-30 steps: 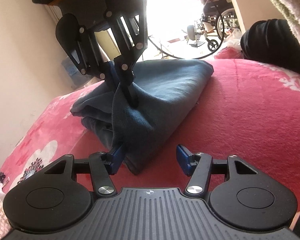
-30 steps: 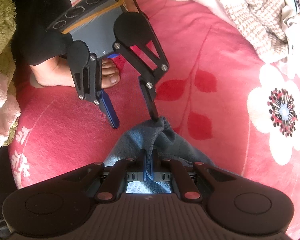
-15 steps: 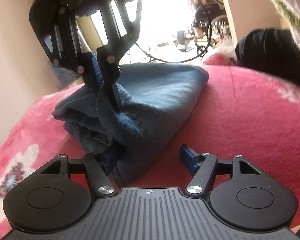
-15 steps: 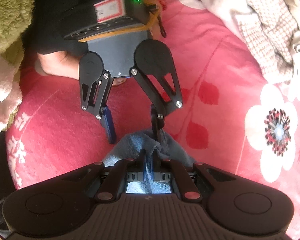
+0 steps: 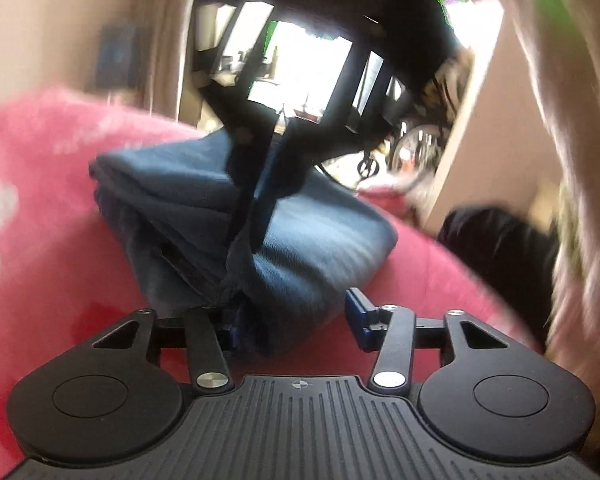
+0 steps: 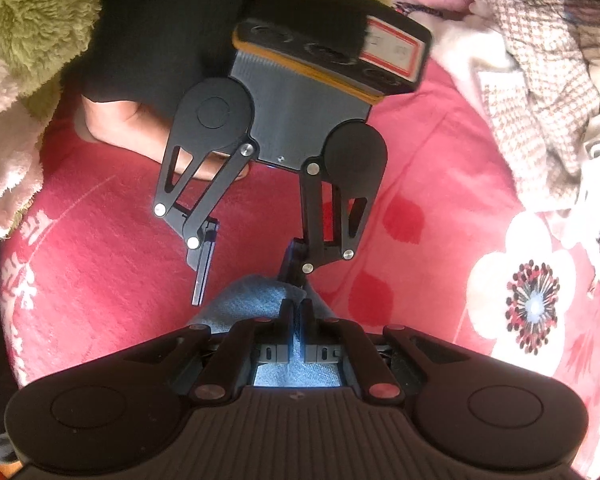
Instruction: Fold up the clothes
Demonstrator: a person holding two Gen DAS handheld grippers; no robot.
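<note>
A folded dark-blue denim garment (image 5: pixel 228 216) is seen lying on a red plush blanket printed with white flowers (image 6: pixel 440 184), its stacked layers turned toward the left wrist camera. In that blurred view, a bunched corner of the denim is found between the blue-padded fingers of the left gripper (image 5: pixel 296 316). Its jaws are closing at this moment, but a clear gap is left between the cloth and the right-hand pad, so no grip is made. Whether the other pad touches the cloth cannot be told, since it is hidden by the fold.

The right gripper (image 6: pixel 295 312) is pointed steeply downward, and its fingers are pressed together on a ridge of the same denim, which is pinched upright between them. In the left wrist view this gripper is seen from the front as a dark blurred shape standing on top of the garment.

In the right wrist view, one finger of the left gripper is seen touching the raised cloth, and the other stands apart over bare blanket. A bare foot (image 6: pixel 140 128) is seen resting on the blanket behind it. A green and cream fleece (image 6: pixel 24 20) is seen at the upper left, and a pile of checked and pale clothes (image 6: pixel 540 92) lies at the upper right.
</note>
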